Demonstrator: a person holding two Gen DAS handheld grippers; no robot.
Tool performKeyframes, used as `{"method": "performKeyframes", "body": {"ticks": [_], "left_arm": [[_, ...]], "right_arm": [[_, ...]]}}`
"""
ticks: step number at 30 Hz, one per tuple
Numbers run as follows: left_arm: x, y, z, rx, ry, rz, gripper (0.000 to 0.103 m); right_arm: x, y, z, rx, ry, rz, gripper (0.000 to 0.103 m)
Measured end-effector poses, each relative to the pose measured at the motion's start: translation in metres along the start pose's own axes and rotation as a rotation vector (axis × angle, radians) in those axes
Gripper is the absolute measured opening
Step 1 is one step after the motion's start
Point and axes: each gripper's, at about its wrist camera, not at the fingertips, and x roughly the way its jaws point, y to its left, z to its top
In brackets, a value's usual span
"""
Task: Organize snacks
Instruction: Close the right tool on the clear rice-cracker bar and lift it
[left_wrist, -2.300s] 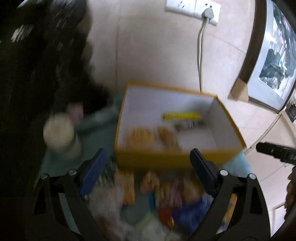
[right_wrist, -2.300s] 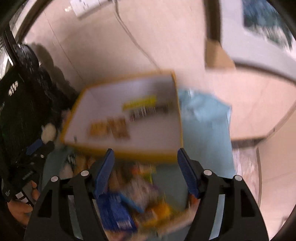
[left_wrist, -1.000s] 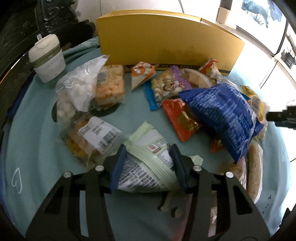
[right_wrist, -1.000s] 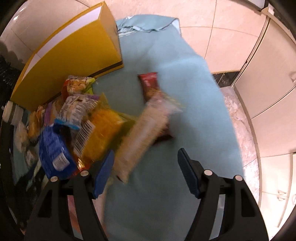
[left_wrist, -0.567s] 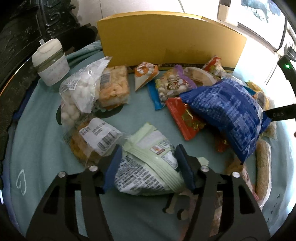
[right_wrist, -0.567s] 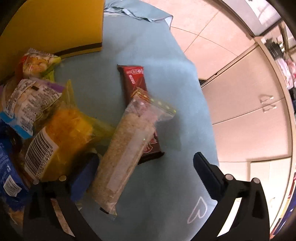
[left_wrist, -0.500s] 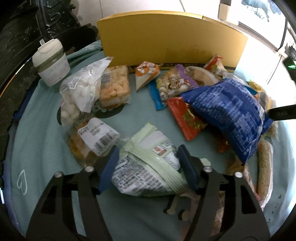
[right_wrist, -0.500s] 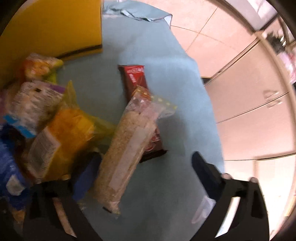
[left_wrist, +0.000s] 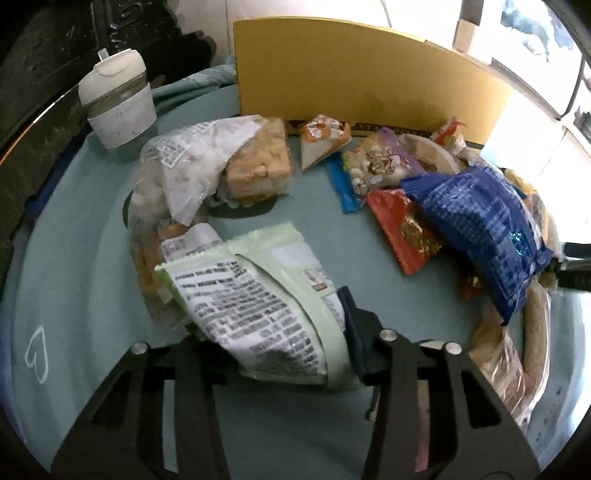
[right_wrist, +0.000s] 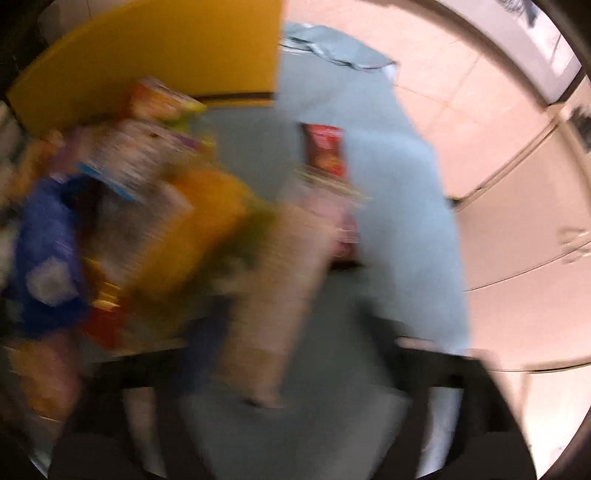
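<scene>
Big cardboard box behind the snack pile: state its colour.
Yellow; the big cardboard box shows best in the left wrist view.

No word or number could be read with any certainty. The pale green snack bag (left_wrist: 266, 302) carried blocks of dense black print, too blurred to make out. The white sticker on the clear plastic bag of white puffs (left_wrist: 184, 177) showed only smeared print. The dark blue foil packet (left_wrist: 480, 229) bore rows of tiny white characters, illegible. A white heart outline (left_wrist: 37, 354) was drawn on the light blue cloth (left_wrist: 81, 229).
</scene>
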Motion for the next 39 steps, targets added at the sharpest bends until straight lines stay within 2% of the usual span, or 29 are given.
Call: {"method": "performKeyframes", "body": {"ticks": [2, 3, 4, 6, 7, 9, 13, 14, 15, 16, 17, 18, 23, 25, 29, 30, 33, 39], "left_arm": [[-0.002, 0.004, -0.005, 0.011, -0.029, -0.028, 0.046], [-0.003, 0.005, -0.006, 0.004, -0.036, -0.039, 0.047], [-0.004, 0.005, -0.007, 0.002, -0.036, -0.054, 0.055], [-0.001, -0.002, -0.004, 0.022, -0.011, -0.067, 0.088], [0.003, -0.007, -0.004, 0.026, 0.017, -0.056, 0.101], [0.008, -0.012, -0.004, 0.032, 0.021, -0.025, 0.101], [0.015, -0.015, 0.004, 0.0, 0.026, 0.018, 0.101], [0.016, -0.015, 0.006, -0.012, 0.031, 0.022, 0.101], [0.015, -0.014, 0.007, -0.011, 0.034, 0.021, 0.1], [0.013, -0.015, 0.008, 0.002, 0.023, 0.023, 0.083], [0.009, -0.016, 0.009, 0.021, 0.003, 0.019, 0.049], [0.007, -0.017, 0.011, 0.034, 0.001, 0.021, 0.043], [-0.01, -0.021, 0.002, 0.044, 0.025, -0.059, 0.039], [-0.026, -0.031, -0.008, 0.113, -0.014, -0.058, 0.039], [-0.055, -0.052, -0.034, 0.32, -0.106, -0.05, 0.038], [-0.058, -0.052, -0.037, 0.331, -0.112, -0.055, 0.038], [-0.073, -0.04, -0.033, 0.247, -0.153, -0.131, 0.038], [-0.082, -0.025, -0.018, 0.181, -0.163, -0.126, 0.038]], "right_arm": [[0.006, -0.014, 0.001, 0.07, 0.027, 0.07, 0.102], [0.006, -0.013, 0.005, 0.056, 0.043, 0.054, 0.102], [0.005, -0.013, 0.008, 0.05, 0.045, 0.045, 0.102], [-0.005, -0.004, 0.014, 0.026, -0.004, 0.048, 0.074], [-0.009, 0.004, 0.016, 0.008, -0.01, 0.043, 0.073], [-0.007, 0.009, 0.017, -0.004, 0.006, 0.048, 0.067], [-0.008, 0.011, 0.029, 0.014, 0.009, 0.06, 0.061], [-0.008, 0.012, 0.031, 0.016, 0.01, 0.073, 0.056], [-0.009, 0.012, 0.032, 0.009, 0.009, 0.081, 0.052], [-0.009, 0.012, 0.035, -0.001, 0.006, 0.093, 0.048], [-0.007, 0.029, 0.032, -0.008, 0.004, 0.097, 0.045], [-0.008, 0.029, 0.033, -0.013, 0.004, 0.109, 0.042], [-0.017, 0.022, 0.013, 0.019, 0.012, 0.161, 0.039], [-0.018, 0.019, 0.009, 0.02, 0.012, 0.17, 0.04], [-0.021, 0.019, 0.002, 0.0, 0.011, 0.167, 0.04], [-0.022, 0.018, 0.001, 0.009, 0.015, 0.173, 0.039], [-0.024, 0.014, 0.001, 0.041, 0.022, 0.21, 0.038], [-0.043, 0.005, -0.003, 0.068, -0.002, 0.288, 0.031]]}}
